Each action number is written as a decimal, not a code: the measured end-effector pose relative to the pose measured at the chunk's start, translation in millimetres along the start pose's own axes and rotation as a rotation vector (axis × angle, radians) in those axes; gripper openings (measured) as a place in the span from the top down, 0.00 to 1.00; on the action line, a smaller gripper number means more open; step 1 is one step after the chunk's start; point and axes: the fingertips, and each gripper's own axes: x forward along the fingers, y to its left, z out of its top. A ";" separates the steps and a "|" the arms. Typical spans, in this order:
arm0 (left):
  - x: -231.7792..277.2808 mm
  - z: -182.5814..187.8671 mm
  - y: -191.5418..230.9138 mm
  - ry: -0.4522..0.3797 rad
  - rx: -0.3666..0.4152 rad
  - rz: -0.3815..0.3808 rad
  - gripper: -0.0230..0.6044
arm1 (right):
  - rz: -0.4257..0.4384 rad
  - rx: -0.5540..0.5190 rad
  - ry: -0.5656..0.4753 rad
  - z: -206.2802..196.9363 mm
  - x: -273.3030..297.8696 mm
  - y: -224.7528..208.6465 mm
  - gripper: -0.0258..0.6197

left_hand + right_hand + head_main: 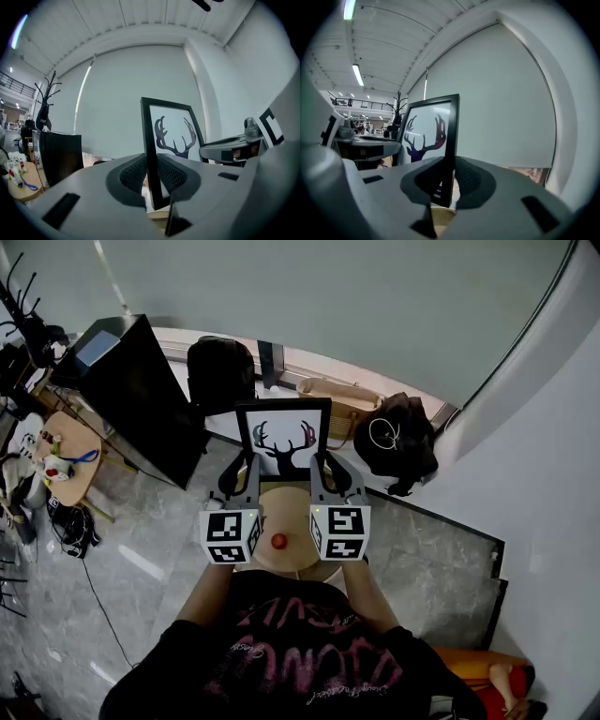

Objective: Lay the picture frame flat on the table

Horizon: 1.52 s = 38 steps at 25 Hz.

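The picture frame point(283, 439) is being held upright at the far edge of the small round worktop point(291, 510), the left gripper point(241, 474) and right gripper point(328, 472) each pinching 1 side rail.

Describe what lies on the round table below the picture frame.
One small red object lies on the wooden table. The left gripper and right gripper, shut on the picture frame, cover the table's sides; anything there is hidden.
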 end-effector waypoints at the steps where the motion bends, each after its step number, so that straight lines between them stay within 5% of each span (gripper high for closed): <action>1: 1.1 -0.1 -0.2 -0.002 0.001 -0.002 0.85 | -0.001 -0.002 -0.001 0.6 0.9 -0.9 0.84; 38: 0.6 -29.2 4.1 0.073 -0.004 0.020 0.85 | 0.036 0.008 0.092 -29.6 10.2 5.1 0.83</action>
